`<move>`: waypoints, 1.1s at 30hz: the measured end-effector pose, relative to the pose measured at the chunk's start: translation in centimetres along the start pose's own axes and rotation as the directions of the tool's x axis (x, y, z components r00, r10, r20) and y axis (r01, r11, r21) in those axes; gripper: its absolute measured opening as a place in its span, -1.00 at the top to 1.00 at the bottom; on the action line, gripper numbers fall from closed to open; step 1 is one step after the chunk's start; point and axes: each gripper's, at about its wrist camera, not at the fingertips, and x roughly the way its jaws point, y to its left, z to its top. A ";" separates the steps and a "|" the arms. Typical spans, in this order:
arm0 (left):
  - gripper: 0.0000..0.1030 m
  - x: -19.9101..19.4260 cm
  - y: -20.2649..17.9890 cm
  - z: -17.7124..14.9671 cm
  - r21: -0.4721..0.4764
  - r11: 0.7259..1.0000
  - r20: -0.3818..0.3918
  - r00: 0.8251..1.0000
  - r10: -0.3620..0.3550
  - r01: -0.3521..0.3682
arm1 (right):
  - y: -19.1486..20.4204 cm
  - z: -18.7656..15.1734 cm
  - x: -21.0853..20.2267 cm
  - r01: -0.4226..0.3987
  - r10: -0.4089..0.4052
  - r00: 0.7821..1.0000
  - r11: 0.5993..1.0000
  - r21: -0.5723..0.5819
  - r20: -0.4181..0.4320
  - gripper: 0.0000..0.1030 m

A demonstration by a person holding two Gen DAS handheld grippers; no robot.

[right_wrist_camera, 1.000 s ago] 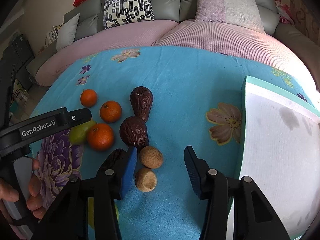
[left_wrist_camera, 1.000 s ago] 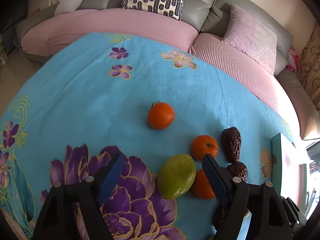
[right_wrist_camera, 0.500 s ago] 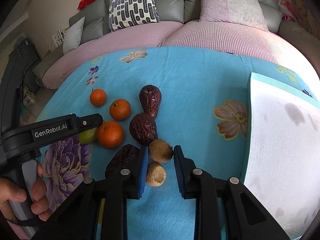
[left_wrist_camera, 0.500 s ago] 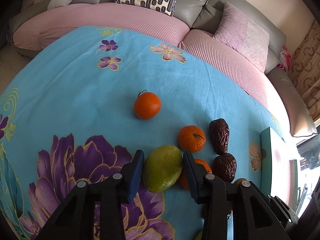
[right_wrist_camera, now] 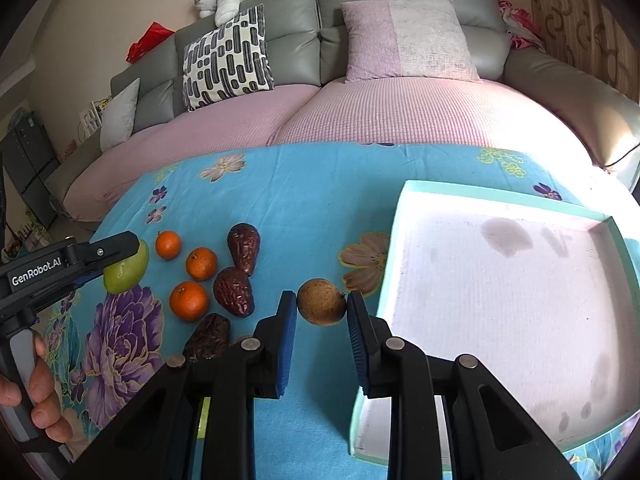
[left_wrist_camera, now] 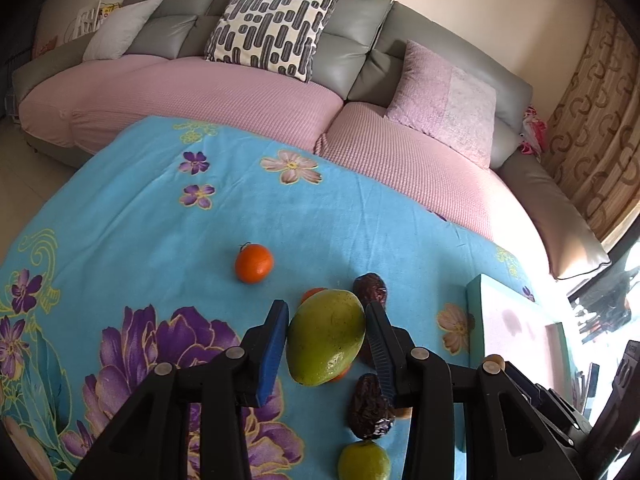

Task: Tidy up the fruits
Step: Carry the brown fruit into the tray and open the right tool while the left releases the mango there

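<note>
My left gripper (left_wrist_camera: pixel 326 338) is shut on a green mango (left_wrist_camera: pixel 326 336), held above the blue flowered cloth; the right wrist view shows the same mango (right_wrist_camera: pixel 126 268) in that gripper. My right gripper (right_wrist_camera: pixel 322 308) is shut on a round brown fruit (right_wrist_camera: pixel 321 301), raised just left of the teal tray (right_wrist_camera: pixel 500 202). On the cloth lie three oranges (right_wrist_camera: pixel 189 300) (right_wrist_camera: pixel 201 263) (right_wrist_camera: pixel 168 244), three dark wrinkled dates (right_wrist_camera: pixel 243 241) (right_wrist_camera: pixel 234 291) (right_wrist_camera: pixel 208 336) and a small green fruit (left_wrist_camera: pixel 363 462).
A pink-covered grey sofa (left_wrist_camera: pixel 248 92) with cushions curves behind the table. The tray's white floor (right_wrist_camera: pixel 500 292) holds nothing. A hand (right_wrist_camera: pixel 36 392) grips the left tool's handle at the left edge of the right wrist view.
Both grippers closed on their fruit and lifted: the left took the mango off the cloth, the right took a brown fruit and carried it right toward the tray.
</note>
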 end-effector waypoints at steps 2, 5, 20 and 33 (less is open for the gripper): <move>0.18 -0.1 -1.4 -0.2 0.031 0.999 0.001 1.000 -0.027 0.027 | -1.4 0.1 -0.5 0.034 -0.034 0.999 0.999 0.031 0.003 0.48; 0.18 -0.2 -3.9 -0.6 0.088 0.993 -0.006 0.997 -0.073 0.073 | -3.8 0.1 -1.5 0.096 -0.097 0.995 0.992 0.079 0.006 0.48; 0.18 0.8 -15.7 -5.6 0.336 0.903 -0.105 0.964 -0.244 0.266 | -14.6 -0.6 -7.2 0.335 -0.356 0.934 0.896 0.292 0.022 0.47; 0.18 4.3 -19.5 -9.7 0.425 0.852 -0.195 0.950 -0.242 0.305 | -18.6 -2.4 -7.3 0.428 -0.430 0.900 0.840 0.334 -0.072 0.47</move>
